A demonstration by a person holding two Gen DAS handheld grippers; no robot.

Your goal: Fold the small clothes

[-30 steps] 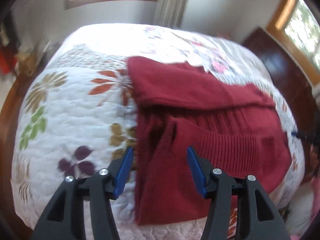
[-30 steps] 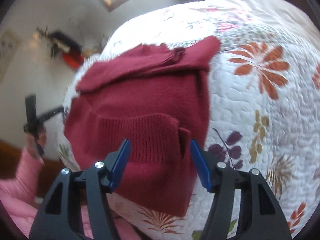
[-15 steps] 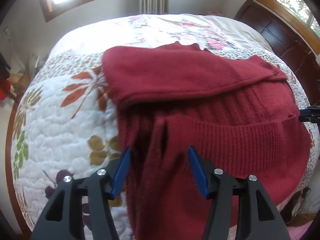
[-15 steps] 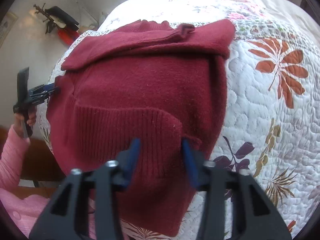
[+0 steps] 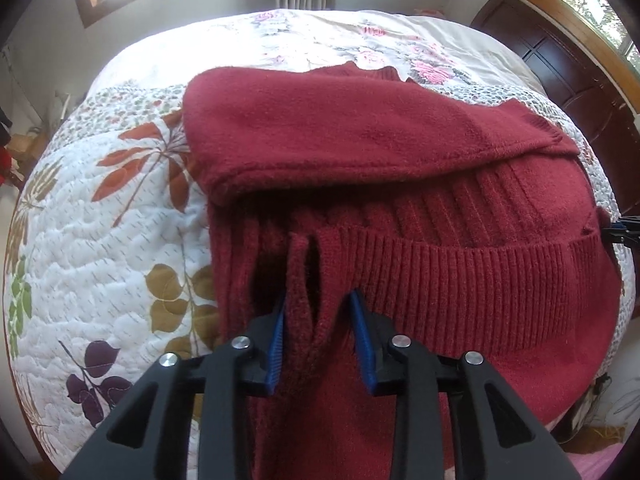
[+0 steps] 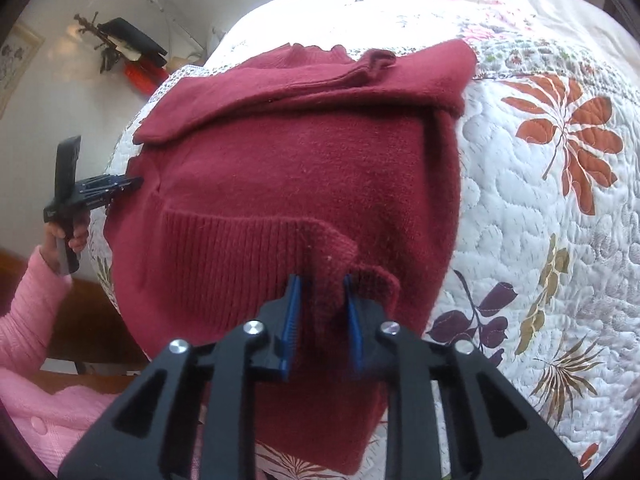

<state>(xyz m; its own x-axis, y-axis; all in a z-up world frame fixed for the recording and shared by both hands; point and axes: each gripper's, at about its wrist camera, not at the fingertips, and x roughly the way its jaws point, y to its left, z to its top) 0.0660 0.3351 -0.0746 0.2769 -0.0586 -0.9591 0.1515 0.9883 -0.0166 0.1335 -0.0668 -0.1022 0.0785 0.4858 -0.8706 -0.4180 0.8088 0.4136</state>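
Note:
A dark red knit sweater lies on the bed with its sleeves folded across the upper body. Its ribbed hem is doubled back toward the collar. My left gripper is shut on a bunched fold at the hem's left corner. In the right wrist view the same sweater fills the middle, and my right gripper pinches a raised ridge at the hem's right corner. The left gripper shows at that view's left, held by a hand in a pink sleeve. The right gripper's tip peeks in at the right edge.
A white quilt with leaf prints covers the bed and drops away at the near edge. A dark wooden headboard stands at the right. Black and red items hang on the far wall. The pink sleeve is at bottom left.
Both grippers have moved down and forward onto the folded-back hem. Their jaws have closed from wide open onto pinches of red knit at the two corners.

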